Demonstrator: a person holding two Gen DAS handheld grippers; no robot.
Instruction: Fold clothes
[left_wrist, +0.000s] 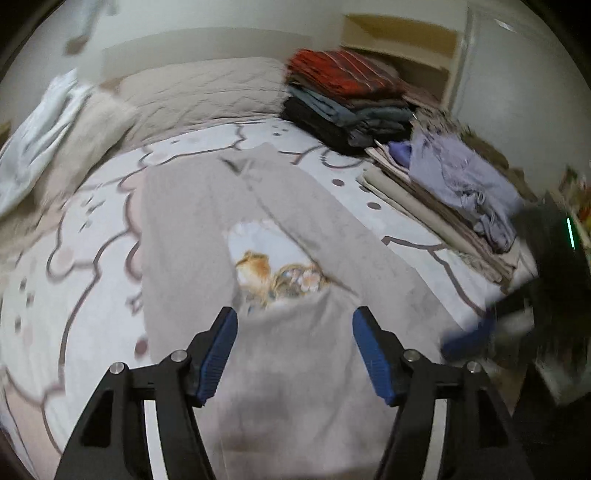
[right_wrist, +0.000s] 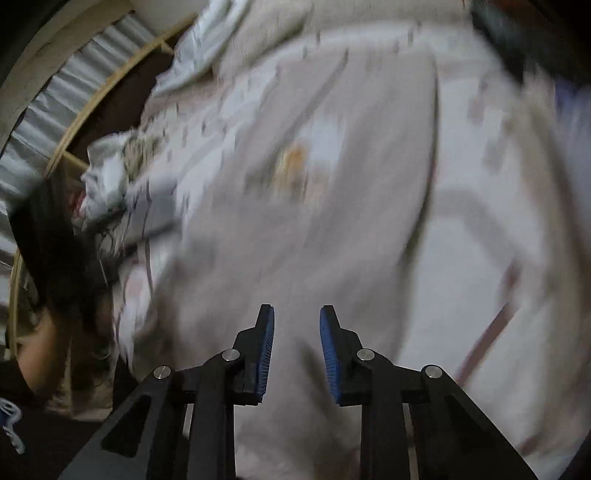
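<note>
Two stacks of folded clothes (left_wrist: 347, 99) sit far right on the bed (left_wrist: 74, 280). Grey shirt (left_wrist: 266, 229) lies centre, sleeves folded in, bottom fold left. Left gripper (left_wrist: 293, 350) spread wide, right gripper (right_wrist: 297, 352) partly spread, both empty.

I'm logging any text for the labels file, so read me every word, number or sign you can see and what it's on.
None can be read.
The beige garment bears a picture of an animal and a basket, with no lettering visible.
The bedsheet shows only outline drawings.
The folded clothes stack shows stripes, no text.
</note>
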